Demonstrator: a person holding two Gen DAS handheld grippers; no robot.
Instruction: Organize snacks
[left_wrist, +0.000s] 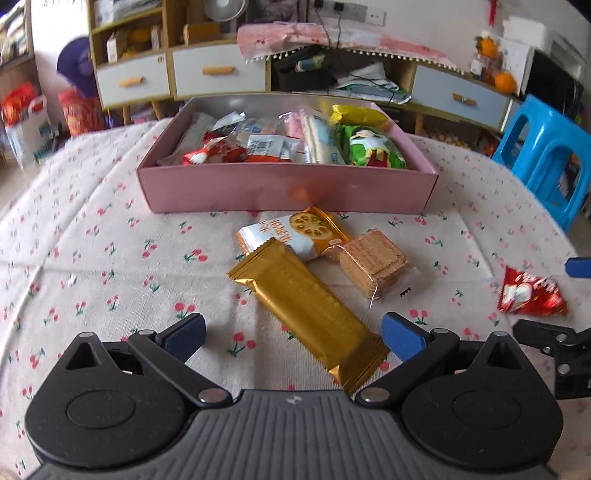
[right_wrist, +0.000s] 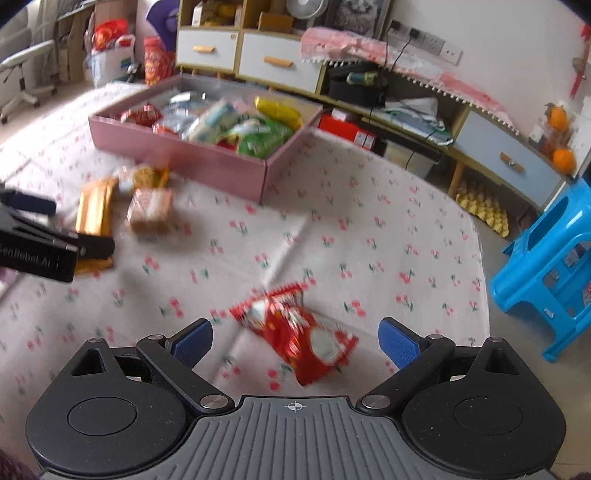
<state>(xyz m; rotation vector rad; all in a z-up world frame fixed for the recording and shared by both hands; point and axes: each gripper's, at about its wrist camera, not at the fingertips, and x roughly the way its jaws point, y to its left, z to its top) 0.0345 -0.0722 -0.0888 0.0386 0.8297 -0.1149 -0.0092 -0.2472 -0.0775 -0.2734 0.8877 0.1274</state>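
Both grippers sit wide open, each lined up on its own target: the left gripper (left_wrist: 293, 338) straddles the gold bar (left_wrist: 308, 308), the right gripper (right_wrist: 295, 343) brackets the red packet (right_wrist: 301, 334). Pink box (left_wrist: 284, 190) waits behind, already half full of snacks.

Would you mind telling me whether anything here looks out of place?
Four snacks lie loose on the cloth outside the pink cardboard box: gold foil bar, white-orange packet, clear-wrapped wafers, red crinkly packet.
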